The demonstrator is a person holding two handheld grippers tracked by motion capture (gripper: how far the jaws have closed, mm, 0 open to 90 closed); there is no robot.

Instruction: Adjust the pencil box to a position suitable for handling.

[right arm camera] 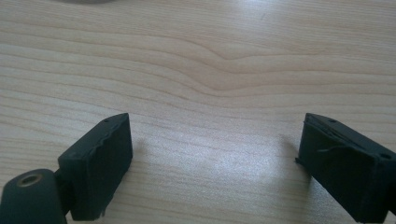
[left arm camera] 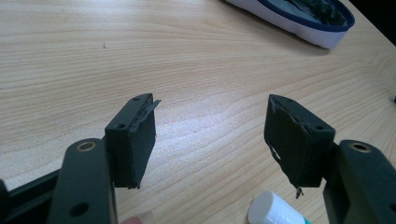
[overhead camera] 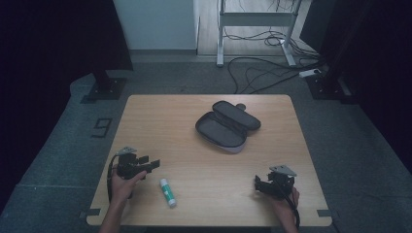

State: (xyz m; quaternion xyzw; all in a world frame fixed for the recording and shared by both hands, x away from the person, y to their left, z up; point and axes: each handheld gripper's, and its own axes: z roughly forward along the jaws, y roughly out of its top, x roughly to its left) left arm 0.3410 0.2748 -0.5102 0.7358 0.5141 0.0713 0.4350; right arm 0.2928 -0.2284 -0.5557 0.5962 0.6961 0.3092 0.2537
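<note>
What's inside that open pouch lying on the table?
The open pencil case shows just dark grey lining in both halves in the high view. From the left gripper view, its rim hides the bottom.

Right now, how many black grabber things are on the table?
2. The left gripper is near the table's front left, beside the glue stick; the right gripper is near the front right.

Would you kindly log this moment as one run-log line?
left gripper: open, beside glue stick | right gripper: open, empty | pencil case: unzipped, mid-table

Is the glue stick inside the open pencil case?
No, the glue stick lies on the bare table near the left gripper, well apart from the open case.
</note>
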